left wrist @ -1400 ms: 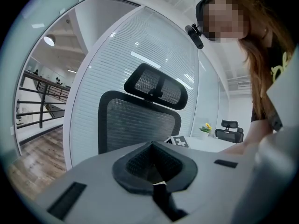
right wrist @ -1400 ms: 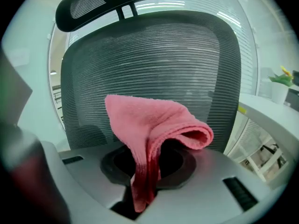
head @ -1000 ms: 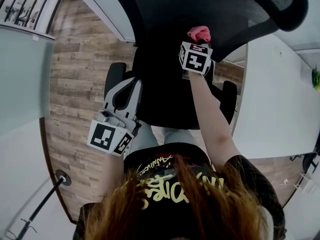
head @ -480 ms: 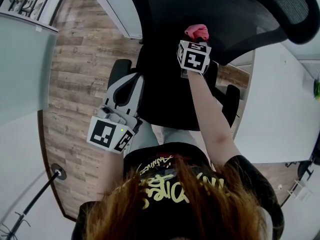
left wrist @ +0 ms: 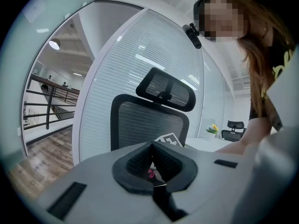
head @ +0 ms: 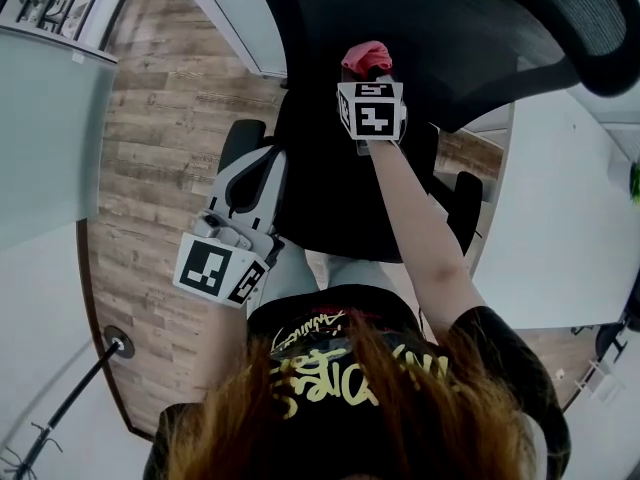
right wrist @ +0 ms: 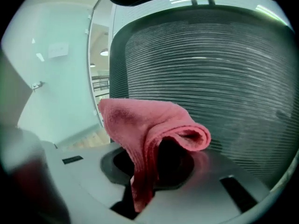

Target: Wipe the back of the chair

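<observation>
The black mesh chair back (head: 420,18) fills the top of the head view, with its seat (head: 330,188) below it. A pink cloth (head: 365,58) is pressed against the mesh, and my right gripper (head: 368,76) is shut on it. The right gripper view shows the folded cloth (right wrist: 149,125) draped over my right gripper (right wrist: 154,167), close to the mesh back (right wrist: 210,64). My left gripper (head: 245,173) hangs lower left beside the seat, shut with nothing in it. In the left gripper view my left gripper (left wrist: 152,164) points at the chair back (left wrist: 145,122) and headrest (left wrist: 166,92).
A white desk (head: 560,228) stands at the right and a frosted glass wall (head: 45,138) at the left, over wood flooring (head: 150,148). The armrests (head: 236,138) stick out beside the seat. A stand base (head: 117,345) sits on the floor lower left.
My right gripper has slid left across the chair back with the pink cloth. The left gripper has hardly moved.
</observation>
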The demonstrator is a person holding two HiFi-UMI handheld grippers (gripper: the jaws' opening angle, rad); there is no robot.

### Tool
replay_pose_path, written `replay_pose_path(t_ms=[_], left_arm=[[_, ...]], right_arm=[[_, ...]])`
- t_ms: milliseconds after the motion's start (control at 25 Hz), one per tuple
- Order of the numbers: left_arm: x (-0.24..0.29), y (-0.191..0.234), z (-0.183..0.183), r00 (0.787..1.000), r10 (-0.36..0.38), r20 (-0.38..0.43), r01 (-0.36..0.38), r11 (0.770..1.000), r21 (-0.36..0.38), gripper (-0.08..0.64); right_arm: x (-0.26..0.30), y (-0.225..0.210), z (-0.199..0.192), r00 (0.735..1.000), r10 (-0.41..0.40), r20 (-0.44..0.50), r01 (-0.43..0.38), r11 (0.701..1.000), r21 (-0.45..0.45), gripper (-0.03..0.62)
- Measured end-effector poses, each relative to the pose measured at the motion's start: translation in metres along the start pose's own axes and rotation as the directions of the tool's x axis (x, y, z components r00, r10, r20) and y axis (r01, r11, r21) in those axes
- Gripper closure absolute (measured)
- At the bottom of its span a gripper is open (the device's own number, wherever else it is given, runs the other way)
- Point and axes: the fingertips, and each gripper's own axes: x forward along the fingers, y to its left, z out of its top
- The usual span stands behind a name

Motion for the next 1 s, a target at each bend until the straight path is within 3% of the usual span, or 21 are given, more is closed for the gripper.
replay_pose_path(t_ms=[400,1000], left_arm=[[-0.006,0.019,-0.007,0.999,0.033,-0.015,-0.033,0.999,-0.015,0.568],[-0.019,0.044,-0.010,0.996,0.083,-0.013,-0.083,0.996,-0.040,0.568]], right_arm=[[0.023,0.037,0.011,0.993,0.115,-0.023,-0.116,0.992,-0.040,0.528],[0.045,0.090,0.022,0.973,0.225,-0.052,-0.229,0.969,-0.093,0.528]])
